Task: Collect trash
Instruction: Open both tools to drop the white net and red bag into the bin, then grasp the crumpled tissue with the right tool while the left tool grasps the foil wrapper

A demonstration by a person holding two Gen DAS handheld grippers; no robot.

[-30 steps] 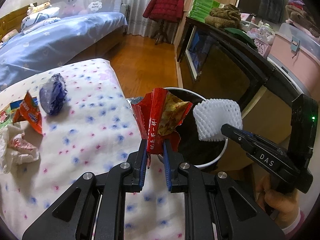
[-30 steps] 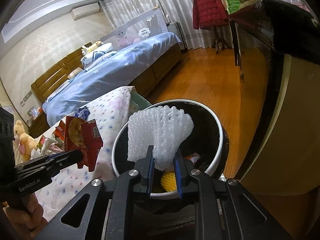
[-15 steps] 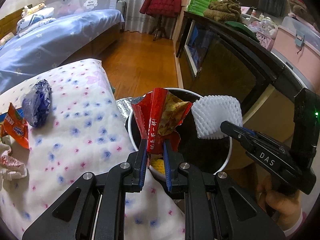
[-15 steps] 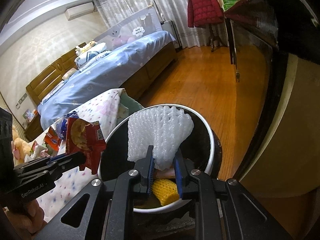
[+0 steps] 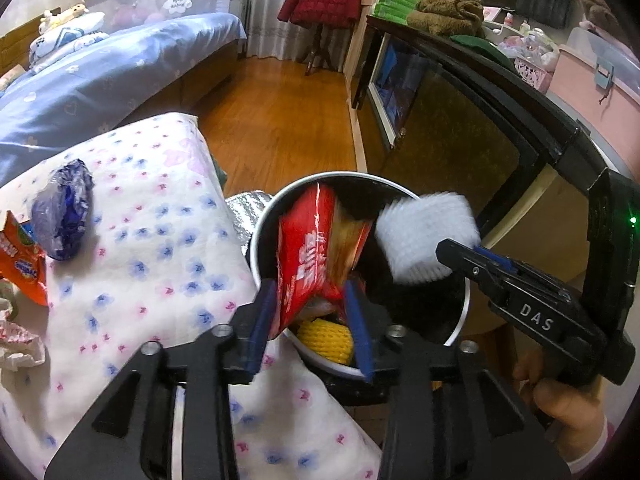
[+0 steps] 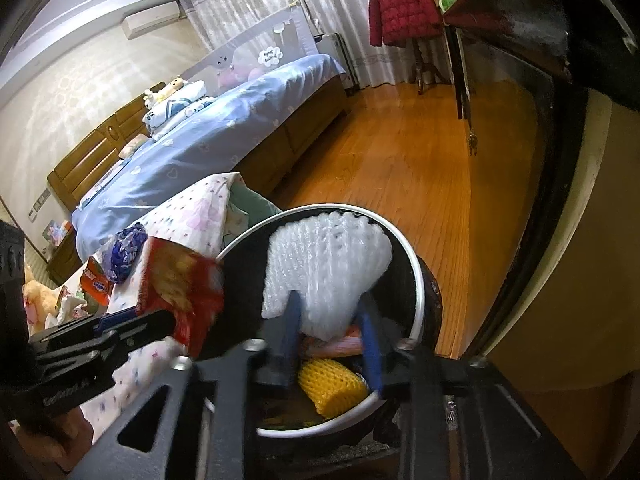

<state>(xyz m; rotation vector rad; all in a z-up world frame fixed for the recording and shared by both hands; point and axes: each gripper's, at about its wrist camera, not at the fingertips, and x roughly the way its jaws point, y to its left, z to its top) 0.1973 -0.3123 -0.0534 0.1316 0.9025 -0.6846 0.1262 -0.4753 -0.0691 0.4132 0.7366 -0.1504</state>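
Observation:
The round white-rimmed trash bin [image 5: 464, 312] [image 6: 416, 280] stands beside the flowered table. My left gripper [image 5: 312, 304] is open over the bin; the red snack wrapper [image 5: 316, 256] [image 6: 180, 292] sits loose and blurred between its spread jaws. My right gripper [image 6: 332, 320] is open too, with the white foam net [image 6: 328, 268] [image 5: 428, 236] loose between its jaws above the bin. A yellow foam net [image 6: 332, 388] [image 5: 324, 336] lies inside the bin.
On the flowered tablecloth [image 5: 152, 264] lie a blue crumpled wrapper [image 5: 64, 216], an orange packet [image 5: 20, 264] and crumpled paper [image 5: 16, 340]. A dark cabinet [image 5: 460, 128] stands right of the bin. A blue bed [image 6: 224, 140] and wood floor [image 6: 400, 160] lie beyond.
Both grippers have opened over the bin. The red wrapper and the white foam net are loose and sinking between the jaws. Both grippers moved closer over the bin.

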